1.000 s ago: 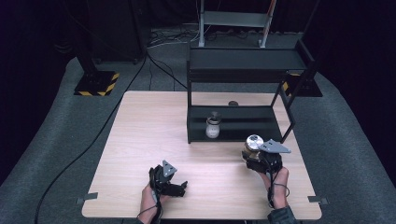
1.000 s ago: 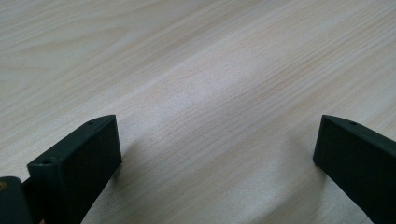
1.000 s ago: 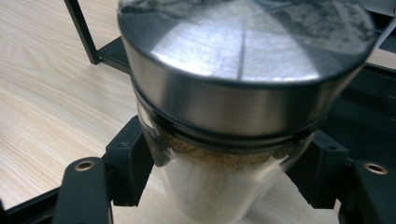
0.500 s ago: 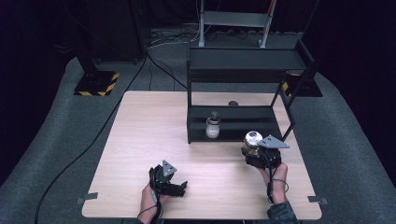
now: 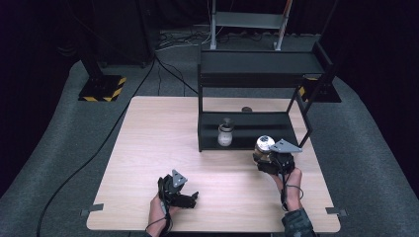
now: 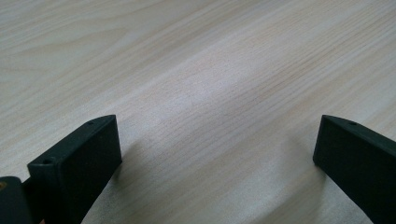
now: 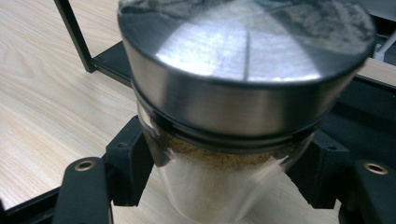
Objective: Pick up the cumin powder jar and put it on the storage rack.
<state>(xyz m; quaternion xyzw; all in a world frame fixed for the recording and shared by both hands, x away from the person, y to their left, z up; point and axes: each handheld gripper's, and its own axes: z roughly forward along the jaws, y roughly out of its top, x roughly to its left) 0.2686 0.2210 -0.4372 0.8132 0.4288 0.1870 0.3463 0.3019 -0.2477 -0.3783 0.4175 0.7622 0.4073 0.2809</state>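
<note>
The jar [image 7: 233, 140], glass-bodied with a brushed steel lid and a tan powder inside, is held off the tabletop [image 5: 163, 148] just in front of the black shelf rack [image 5: 257, 64], at its right front corner. We find the right tongs [image 5: 269, 159] clamped on the glass below the lid, one jaw on each side. We judge the low grip deliberate: it leaves the lid free and keeps the jar close to upright for carriage.

A second jar [image 5: 225, 134] with a dark lid stands on the rack's lower shelf, towards its left. The space to its right looks free, and we judge that the held jar is bound there. A small dark round item [image 5: 246, 109] lies behind the rack's lower shelf; we cannot tell what it is.

The left tongs [image 5: 184, 196] lie well in front of the rack and to its left, low over bare wood, jaws wide apart and holding nothing. We judge them parked clear of the work.
</note>
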